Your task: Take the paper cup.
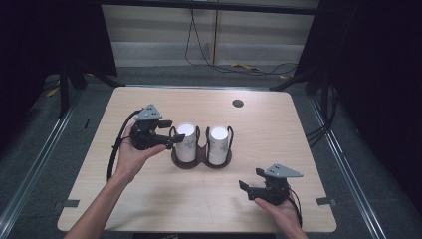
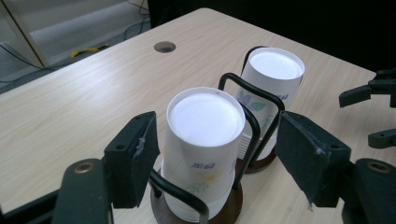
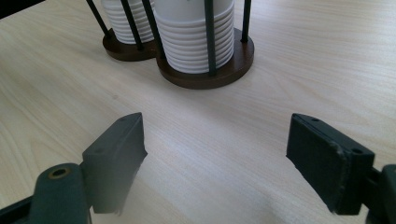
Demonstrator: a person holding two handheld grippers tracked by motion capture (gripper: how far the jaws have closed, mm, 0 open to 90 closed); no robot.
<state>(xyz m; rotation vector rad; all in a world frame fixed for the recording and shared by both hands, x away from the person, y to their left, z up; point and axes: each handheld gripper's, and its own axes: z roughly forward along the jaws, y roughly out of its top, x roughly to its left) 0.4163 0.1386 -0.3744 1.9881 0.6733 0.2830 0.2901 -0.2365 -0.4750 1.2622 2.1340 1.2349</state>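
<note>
Two stacks of upside-down white paper cups stand in a dark wooden holder (image 1: 201, 162) with black wire loops at the table's middle. The left stack (image 1: 185, 142) sits between the jaws of my left gripper (image 1: 172, 133), which is open. In the left gripper view the pads (image 2: 136, 158) flank the top cup (image 2: 205, 140) with a small gap on each side. The right stack (image 1: 218, 144) stands just beyond it. My right gripper (image 1: 250, 179) is open over bare wood near the front right, pointing at the holder base (image 3: 233, 65).
A round cable hole (image 1: 238, 103) lies in the tabletop behind the holder. Cables (image 1: 239, 67) run across the floor past the far edge. Bare wood spreads to the left and front of the holder. The right gripper (image 2: 373, 112) appears far right in the left gripper view.
</note>
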